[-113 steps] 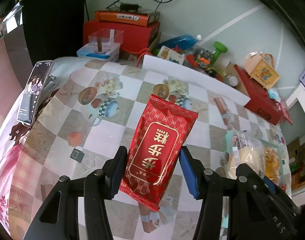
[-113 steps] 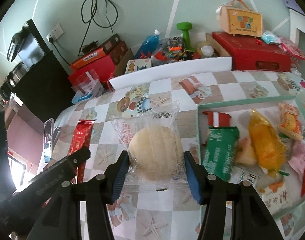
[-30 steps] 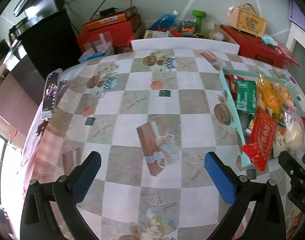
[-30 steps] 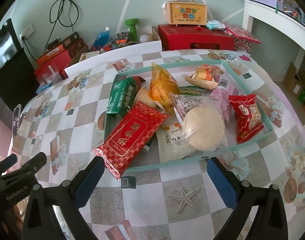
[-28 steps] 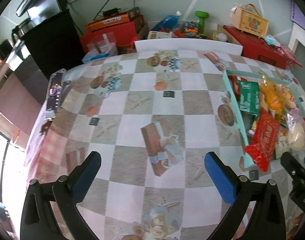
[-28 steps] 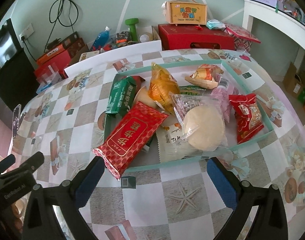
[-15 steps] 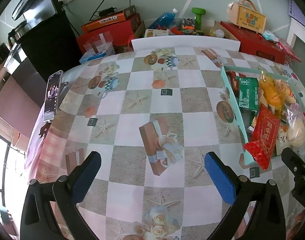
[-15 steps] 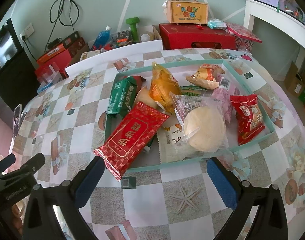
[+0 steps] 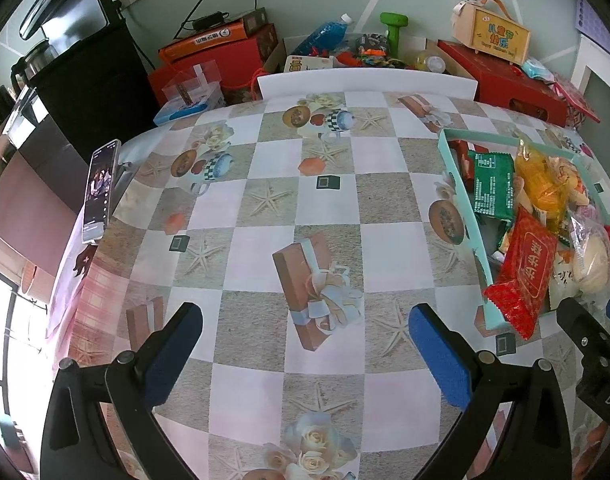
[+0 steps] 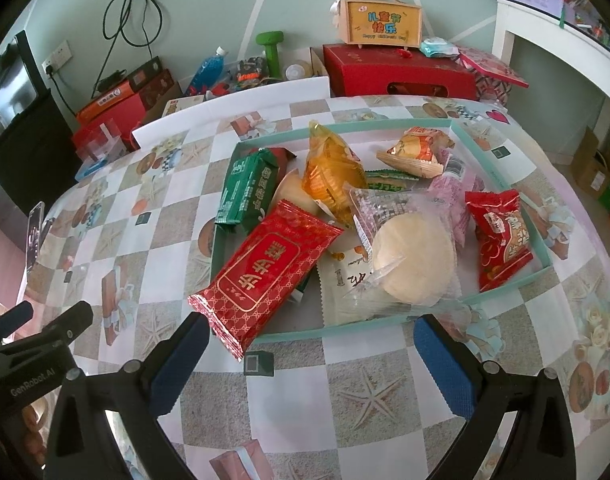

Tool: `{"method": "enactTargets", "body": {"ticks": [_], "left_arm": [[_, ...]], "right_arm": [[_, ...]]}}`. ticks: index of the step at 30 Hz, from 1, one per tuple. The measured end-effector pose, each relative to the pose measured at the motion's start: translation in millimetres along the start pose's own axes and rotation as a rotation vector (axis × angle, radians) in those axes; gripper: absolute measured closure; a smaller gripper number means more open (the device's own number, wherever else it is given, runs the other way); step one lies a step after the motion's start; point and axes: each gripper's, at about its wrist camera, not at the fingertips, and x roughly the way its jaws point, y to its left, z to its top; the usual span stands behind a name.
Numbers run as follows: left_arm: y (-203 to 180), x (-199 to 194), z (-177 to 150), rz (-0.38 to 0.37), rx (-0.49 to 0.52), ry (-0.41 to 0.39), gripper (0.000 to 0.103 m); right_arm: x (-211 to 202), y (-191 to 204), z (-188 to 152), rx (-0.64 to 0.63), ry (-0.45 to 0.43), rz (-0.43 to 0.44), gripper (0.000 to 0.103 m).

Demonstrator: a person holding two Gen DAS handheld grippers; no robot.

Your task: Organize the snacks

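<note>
A teal tray on the patterned tablecloth holds several snacks. The red packet lies across the tray's near left corner, one end hanging over the rim. Beside it rests a clear bag with a round pale cake. Green, yellow and small red packets lie around them. My right gripper is open and empty, just in front of the tray. My left gripper is open and empty over bare tablecloth, with the tray and red packet to its right.
A phone leans at the table's left edge. A white board stands along the far edge. Behind it sit red boxes, a wooden case, a green dumbbell and a blue bottle. A black cabinet stands far left.
Since 3.8 s ago both grippers have let go of the red packet and the cake bag, which now lie in the tray. In the last second both views barely shift.
</note>
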Motion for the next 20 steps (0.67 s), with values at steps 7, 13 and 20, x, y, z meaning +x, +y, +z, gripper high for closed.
{"method": "enactTargets", "body": {"ticks": [7,13,20], "left_arm": [[0.7,0.9,-0.2,-0.003,-0.006,0.006,0.0],[0.7,0.4,-0.4,-0.004,-0.008,0.005,0.0],[1.9,-2.6,0.6,-0.013,-0.014,-0.011,0.0]], "right_arm": [[0.9,-0.6,-0.2,0.001,0.004,-0.001,0.0],[1.5,-0.3,-0.9,-0.002,0.006,-0.002,0.0],[1.8,0.0,-0.9,-0.001,0.006,-0.002,0.0]]}}
